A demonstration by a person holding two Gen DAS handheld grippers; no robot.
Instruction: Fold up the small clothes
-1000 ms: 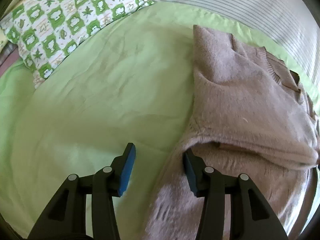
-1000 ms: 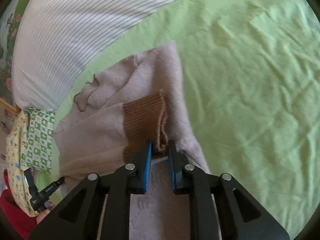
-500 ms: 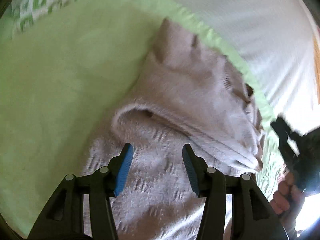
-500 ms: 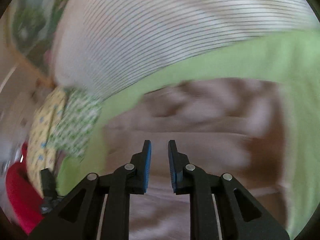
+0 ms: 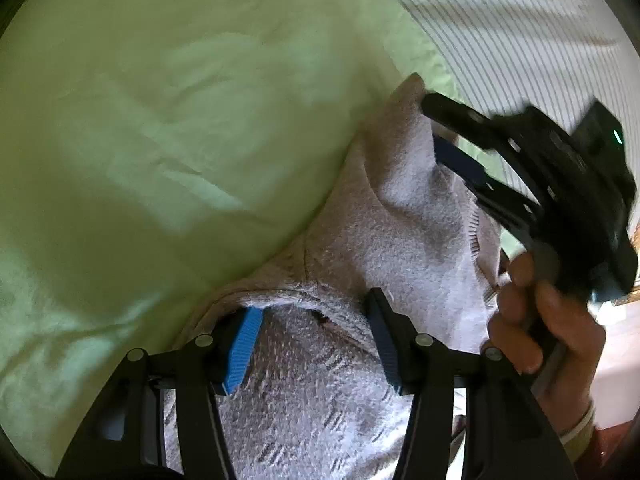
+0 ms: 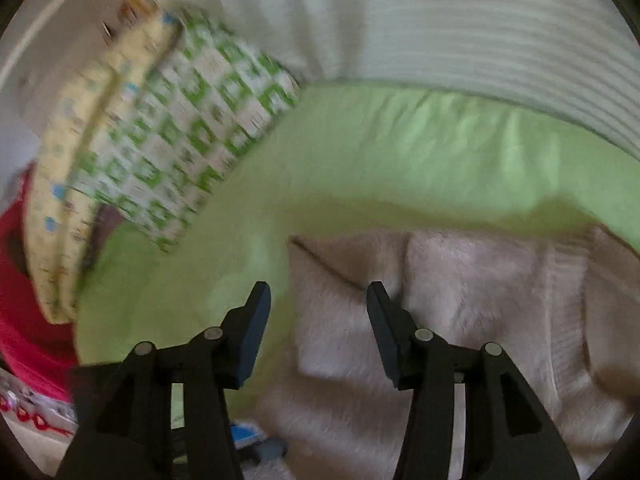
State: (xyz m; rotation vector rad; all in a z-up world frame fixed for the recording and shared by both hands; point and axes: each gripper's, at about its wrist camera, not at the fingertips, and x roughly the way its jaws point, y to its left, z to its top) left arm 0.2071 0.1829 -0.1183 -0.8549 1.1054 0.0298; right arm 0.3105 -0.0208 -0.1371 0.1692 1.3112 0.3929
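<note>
2 grippers worked over 1 small beige sweater [image 5: 400, 240] that lay on a green sheet [image 5: 180, 120]. The left gripper [image 5: 316, 340] pointed steeply down with its jaws about half apart and nothing pinched; its blue pads [image 5: 242, 344] straddled a rolled fold edge of the knit, the left pad tucked just under that edge and the right one resting against the fabric beyond it. Ahead of this tool and to its right, the garment ran away in a long band toward a striped cover [image 5: 520, 40], so its long axis lay roughly along the line of the fingers, slanting rightward.

The right gripper [image 6: 318, 332] was opening its jaws, with a folded corner of the sweater [image 6: 440, 320] lying between and beneath the fingertips but no pad pressing on it. From this tool, the bulk of the cloth spread to the right and toward the camera; bare sheet lay to the left, and a checked green-and-white pillow [image 6: 188, 132] sat well off to the upper left. In the left wrist view, the same right gripper [image 5: 456, 132] hovered at the far corner of the garment, carried by a hand [image 5: 540, 320].

My judgement is that the far corner belonged to the right tool and the near fold to the left, since each already stood over its own end; whichever fold followed would likely turn across that long axis.
</note>
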